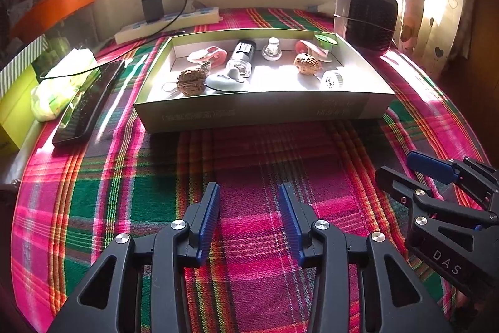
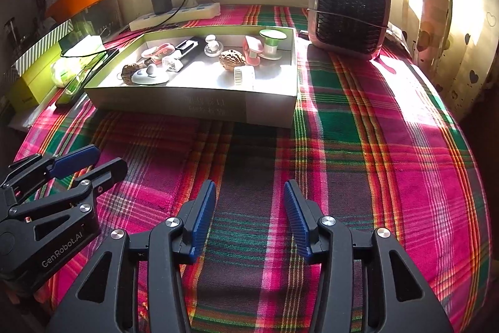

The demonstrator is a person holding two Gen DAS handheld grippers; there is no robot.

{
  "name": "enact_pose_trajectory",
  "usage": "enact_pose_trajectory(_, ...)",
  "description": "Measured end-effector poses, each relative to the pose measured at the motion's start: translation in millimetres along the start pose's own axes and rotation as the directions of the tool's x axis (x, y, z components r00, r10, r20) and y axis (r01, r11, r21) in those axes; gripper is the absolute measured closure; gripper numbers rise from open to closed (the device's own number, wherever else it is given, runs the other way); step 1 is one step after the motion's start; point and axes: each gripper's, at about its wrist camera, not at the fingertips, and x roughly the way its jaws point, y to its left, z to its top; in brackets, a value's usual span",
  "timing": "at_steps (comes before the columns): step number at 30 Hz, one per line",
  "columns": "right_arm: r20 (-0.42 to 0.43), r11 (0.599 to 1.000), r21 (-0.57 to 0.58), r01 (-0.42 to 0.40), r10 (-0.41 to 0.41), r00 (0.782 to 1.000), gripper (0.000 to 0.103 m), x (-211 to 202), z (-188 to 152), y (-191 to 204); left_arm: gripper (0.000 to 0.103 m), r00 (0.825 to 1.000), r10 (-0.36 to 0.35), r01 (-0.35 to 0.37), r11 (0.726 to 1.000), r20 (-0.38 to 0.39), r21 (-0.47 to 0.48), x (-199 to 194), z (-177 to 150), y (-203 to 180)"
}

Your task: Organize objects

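Note:
A shallow cardboard box (image 1: 249, 111) (image 2: 187, 102) lies on the plaid cloth ahead of both grippers. Inside it are two walnuts (image 1: 191, 81) (image 1: 307, 63), a grey rounded gadget (image 1: 226, 80), a dark-capped clear bottle (image 1: 243, 56), a white knob (image 1: 272, 49), a pink item (image 1: 207, 55), a green-lidded cup (image 1: 324, 44) and a white roll (image 1: 332, 79). My left gripper (image 1: 249, 188) (image 2: 109, 156) hovers over bare cloth short of the box, open with nothing between its pads. To its right my right gripper (image 2: 249, 183) (image 1: 396, 166) is likewise open and holds nothing.
A small heater (image 2: 349, 17) stands right of the box at the back. A power strip (image 1: 168, 24) with a plugged charger lies behind the box. Left of the box are a black flat device (image 1: 84, 105), a tissue pack (image 1: 62, 83) and a green carton (image 1: 15, 108). Curtains hang at the right.

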Motion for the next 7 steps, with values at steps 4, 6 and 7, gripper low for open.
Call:
enact_pose_trajectory(4,0.0,1.0,0.0,0.0,0.0,1.0,0.056,0.0,0.0,0.0,0.065,1.0,0.0,0.0,1.0,0.0,0.0,0.0,0.0,0.0)
enact_pose_trajectory(6,0.0,1.0,0.0,0.0,0.0,1.0,0.056,0.0,0.0,0.0,0.065,1.0,0.001,-0.001,1.0,0.0,0.001,0.0,0.0,0.1)
enact_pose_trajectory(7,0.0,1.0,0.0,0.0,0.0,1.0,0.056,0.0,0.0,0.1,0.065,1.0,0.001,-0.001,1.0,0.0,0.001,0.0,0.0,0.1)
